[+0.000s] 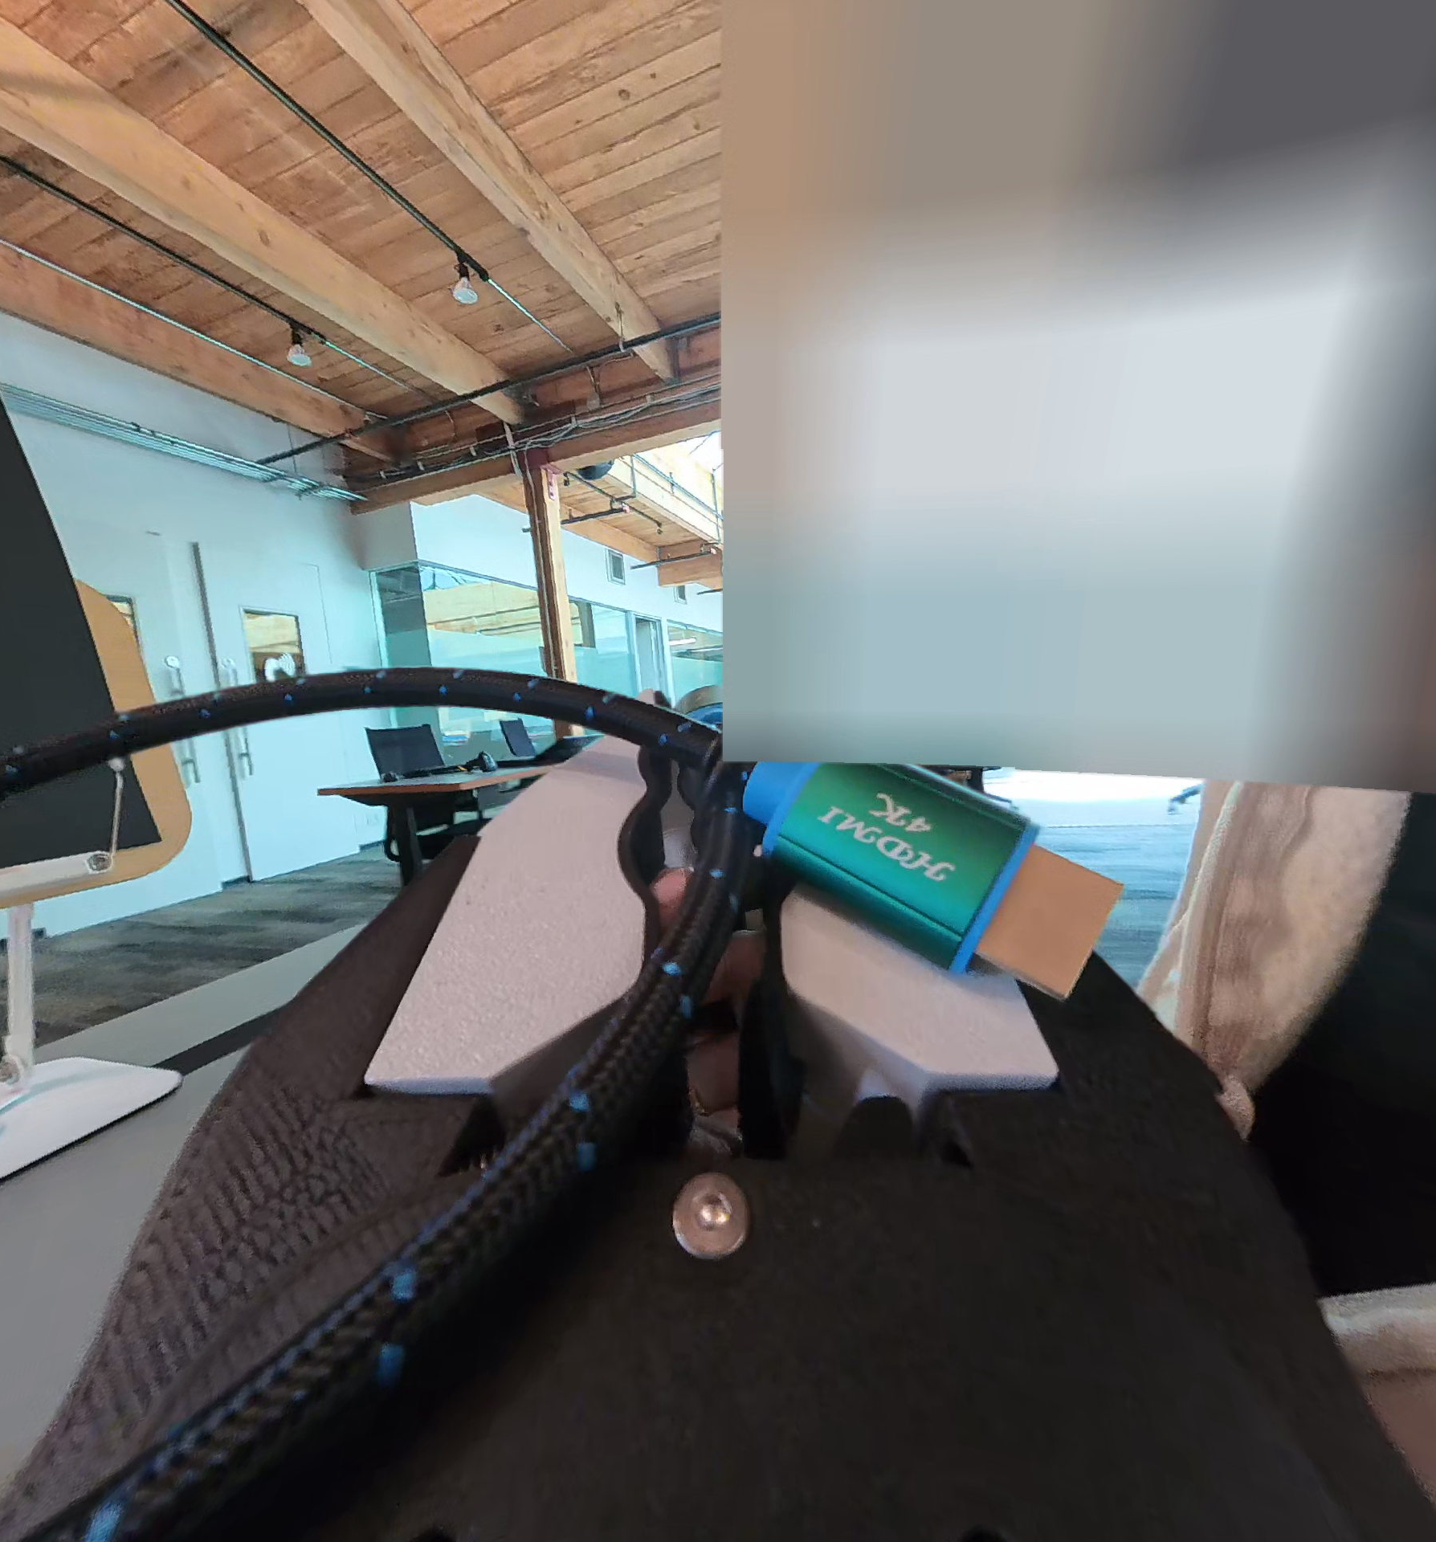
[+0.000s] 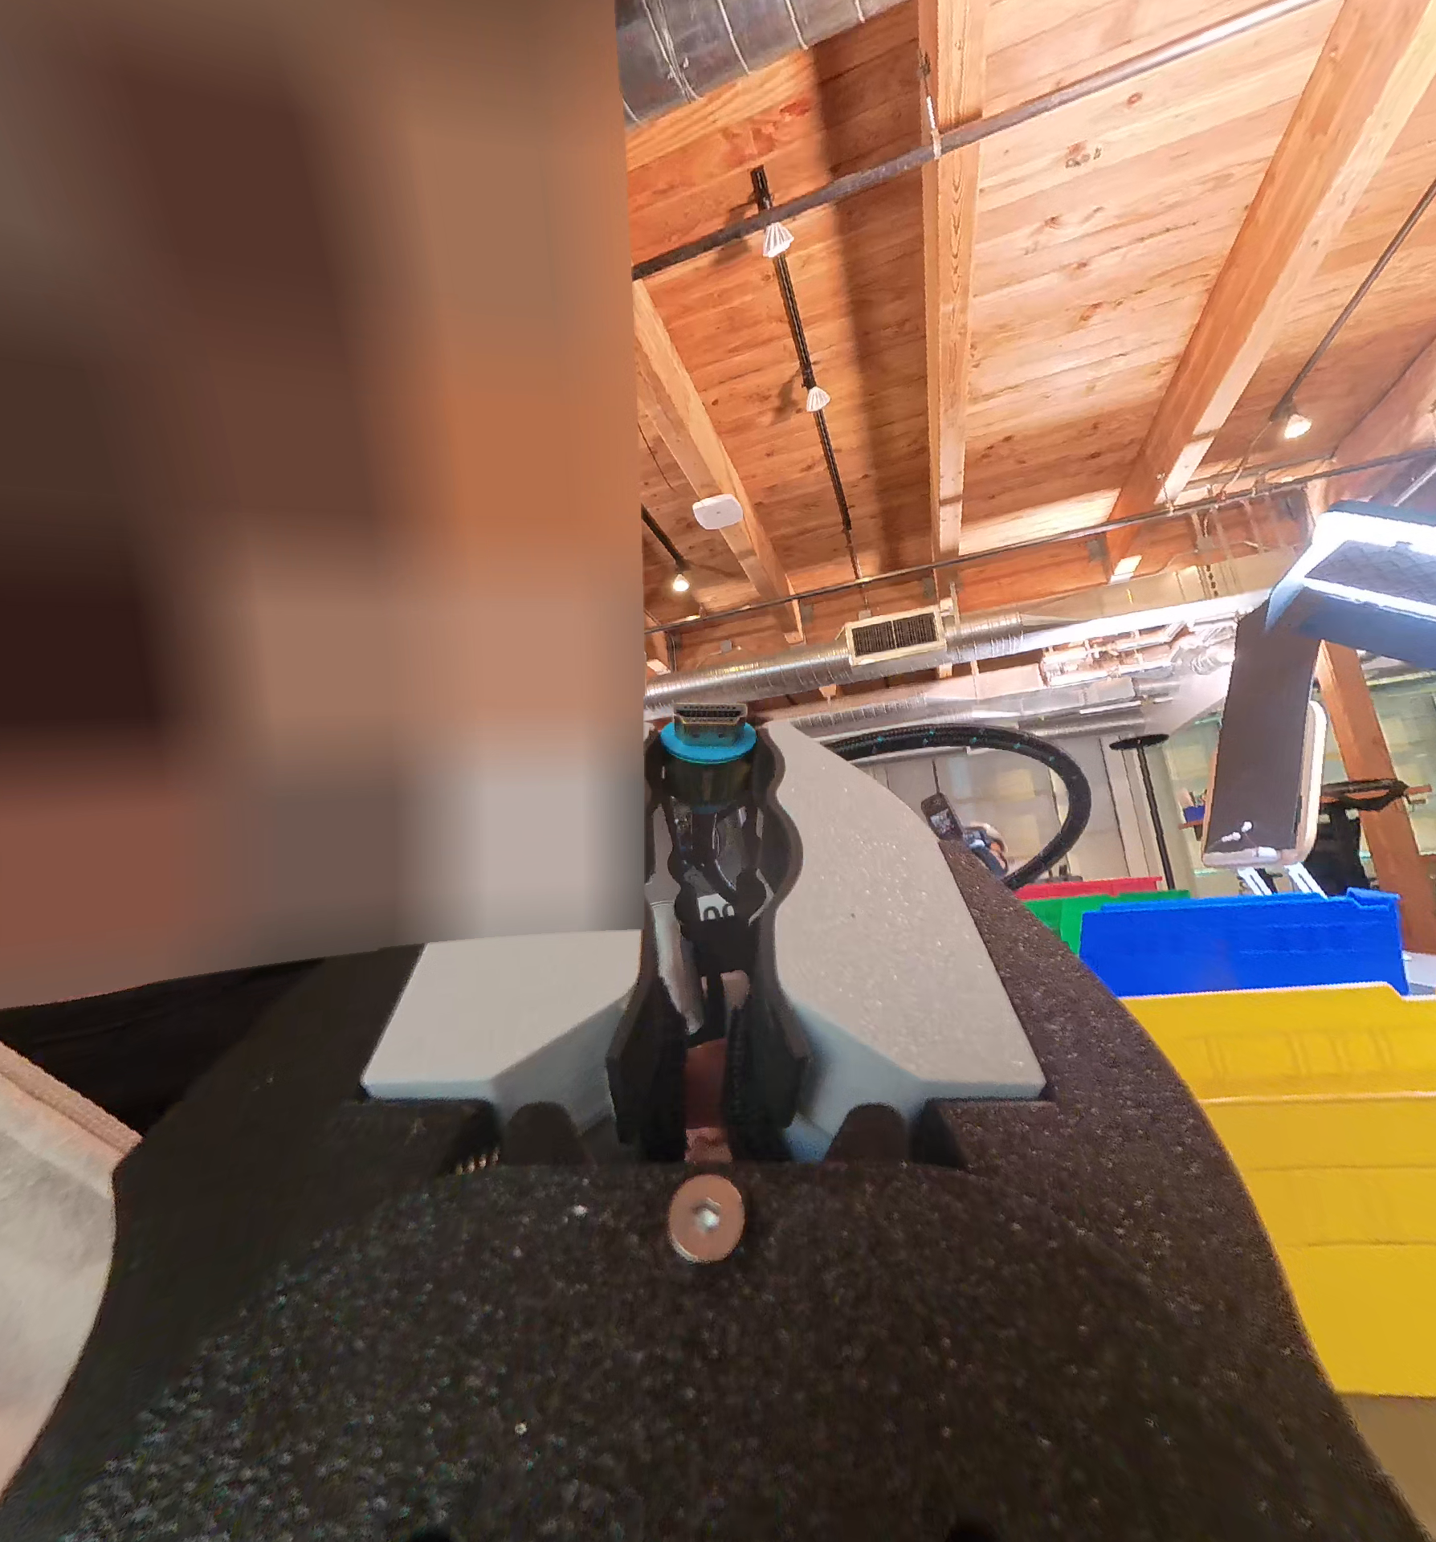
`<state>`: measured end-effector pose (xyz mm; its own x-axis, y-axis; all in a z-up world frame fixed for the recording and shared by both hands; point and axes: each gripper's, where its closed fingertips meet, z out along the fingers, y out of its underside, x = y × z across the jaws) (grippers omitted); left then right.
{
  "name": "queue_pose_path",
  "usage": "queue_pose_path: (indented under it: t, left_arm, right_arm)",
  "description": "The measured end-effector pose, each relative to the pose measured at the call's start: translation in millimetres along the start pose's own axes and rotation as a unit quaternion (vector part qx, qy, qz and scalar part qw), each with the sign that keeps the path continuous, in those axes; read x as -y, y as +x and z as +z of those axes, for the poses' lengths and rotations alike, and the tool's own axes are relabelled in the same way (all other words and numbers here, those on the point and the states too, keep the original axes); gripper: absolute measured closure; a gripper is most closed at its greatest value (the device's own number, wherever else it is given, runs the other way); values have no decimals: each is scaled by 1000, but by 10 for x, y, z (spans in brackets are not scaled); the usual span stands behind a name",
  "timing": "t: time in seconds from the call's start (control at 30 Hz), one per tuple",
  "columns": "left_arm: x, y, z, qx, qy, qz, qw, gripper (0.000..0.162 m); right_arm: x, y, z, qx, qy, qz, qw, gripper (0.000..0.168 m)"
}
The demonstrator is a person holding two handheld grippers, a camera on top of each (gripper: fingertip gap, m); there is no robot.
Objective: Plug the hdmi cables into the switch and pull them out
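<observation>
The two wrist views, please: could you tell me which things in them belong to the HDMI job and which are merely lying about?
Belongs to the job:
- green HDMI plug, with its braided cable in the left gripper
- second HDMI plug, clamped in the right gripper

Lying about:
- yellow bin
- blue bin
- monitor

No switch is visible.

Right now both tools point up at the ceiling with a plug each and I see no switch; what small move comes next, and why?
Probably tilt both tools down toward the table. The right tool grips its HDMI plug upright, tip free. The left tool pinches the braided cable; its green plug lies skewed across one finger. The switch is out of view, so find it before aligning.
</observation>
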<state>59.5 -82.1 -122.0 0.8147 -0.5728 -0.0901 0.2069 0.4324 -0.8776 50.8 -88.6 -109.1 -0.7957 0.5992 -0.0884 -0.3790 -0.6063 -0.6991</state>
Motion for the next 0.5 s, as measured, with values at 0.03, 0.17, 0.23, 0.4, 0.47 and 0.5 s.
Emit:
queue_pose_path:
  t: [0.03, 0.17, 0.23, 0.4, 0.47, 0.5]
  left_arm:
    - [-2, -12, -13, 5, 0, 7, 1000, 142]
    - [-39, -79, -108, 19, -28, 31, 999, 142]
    - [-96, -139, -185, 36, -63, 54, 996, 142]
    - [-312, -355, -359, 93, -129, 86, 984, 141]
    - [-380, -343, -363, 81, -129, 69, 986, 141]
    - [-416, -337, -358, 73, -129, 54, 987, 141]
  right_arm:
    - [-14, 13, 5, -7, -9, 2, 1000, 148]
    - [-64, 133, -76, -89, -99, -19, 991, 139]
    - [-8, 201, -268, -145, -175, -64, 972, 127]
    - [212, 695, -1380, -331, -474, -167, 798, 93]
    - [136, 790, -1842, -321, -587, -162, 725, 69]
    - [80, 828, -2026, -303, -632, -151, 697, 63]
